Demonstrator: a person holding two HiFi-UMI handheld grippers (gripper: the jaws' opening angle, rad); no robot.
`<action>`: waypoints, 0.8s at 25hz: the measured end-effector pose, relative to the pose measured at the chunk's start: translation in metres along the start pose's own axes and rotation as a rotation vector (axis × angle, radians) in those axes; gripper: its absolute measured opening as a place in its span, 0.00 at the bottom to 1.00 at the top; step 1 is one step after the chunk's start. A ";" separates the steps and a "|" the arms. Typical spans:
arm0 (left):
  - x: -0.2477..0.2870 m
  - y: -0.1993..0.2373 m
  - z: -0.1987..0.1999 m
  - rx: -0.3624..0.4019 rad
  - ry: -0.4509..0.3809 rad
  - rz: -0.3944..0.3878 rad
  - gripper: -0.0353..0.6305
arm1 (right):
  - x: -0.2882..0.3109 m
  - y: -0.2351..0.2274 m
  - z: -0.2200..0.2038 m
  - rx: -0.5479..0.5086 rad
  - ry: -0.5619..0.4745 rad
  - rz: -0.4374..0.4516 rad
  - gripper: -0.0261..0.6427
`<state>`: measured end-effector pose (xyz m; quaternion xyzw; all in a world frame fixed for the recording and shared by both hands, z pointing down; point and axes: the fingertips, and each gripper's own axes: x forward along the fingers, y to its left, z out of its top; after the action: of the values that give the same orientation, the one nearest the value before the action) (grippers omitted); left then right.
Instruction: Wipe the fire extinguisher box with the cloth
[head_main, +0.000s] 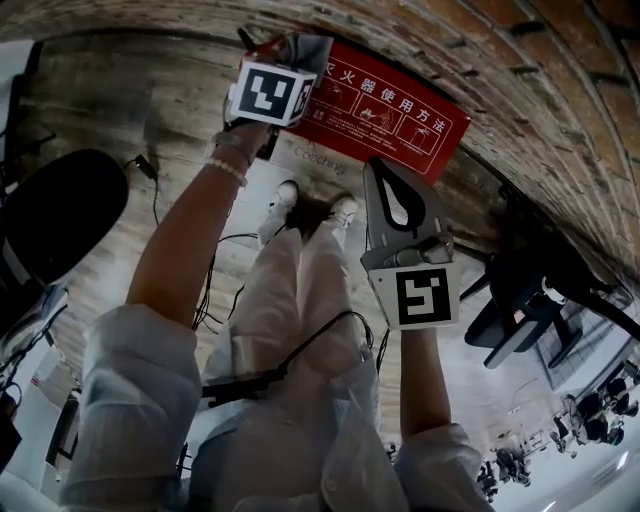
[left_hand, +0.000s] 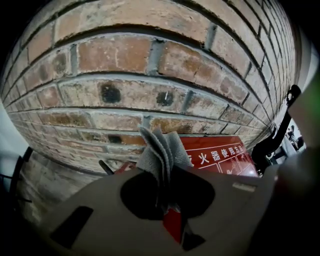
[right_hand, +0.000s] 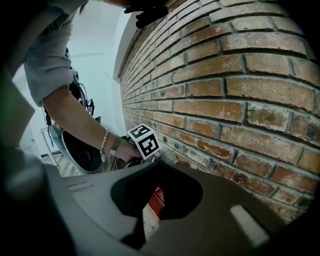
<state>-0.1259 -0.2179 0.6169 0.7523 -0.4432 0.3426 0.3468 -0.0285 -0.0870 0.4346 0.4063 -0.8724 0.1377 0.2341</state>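
The red fire extinguisher box (head_main: 400, 118) stands low against the brick wall, its face printed with white characters and pictures. My left gripper (head_main: 288, 52) is at the box's upper left corner, shut on a folded grey cloth (head_main: 310, 46). In the left gripper view the cloth (left_hand: 160, 150) sticks up from the jaws of the left gripper (left_hand: 163, 197), with the box (left_hand: 220, 157) just beyond. My right gripper (head_main: 378, 172) hangs below the box, jaws together and holding nothing. Through the jaws of the right gripper (right_hand: 150, 212) a strip of the box (right_hand: 156, 199) shows.
The brick wall (head_main: 520, 60) runs along the top right. A black round seat (head_main: 60, 210) stands at the left, and dark furniture (head_main: 530, 290) at the right. Cables (head_main: 225, 250) trail over the wooden floor. The person's legs and white shoes (head_main: 345, 208) are below the box.
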 end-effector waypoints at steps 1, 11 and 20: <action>-0.001 0.004 -0.001 -0.004 -0.002 0.003 0.08 | 0.002 0.002 0.001 -0.003 -0.001 0.002 0.05; -0.005 0.020 -0.004 -0.040 -0.023 0.005 0.08 | 0.010 0.013 0.003 -0.005 -0.006 0.014 0.05; -0.028 0.000 0.011 -0.065 -0.112 -0.053 0.07 | -0.001 0.007 -0.003 0.000 -0.002 -0.013 0.05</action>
<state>-0.1341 -0.2153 0.5880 0.7701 -0.4524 0.2762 0.3548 -0.0322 -0.0809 0.4366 0.4123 -0.8698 0.1359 0.2343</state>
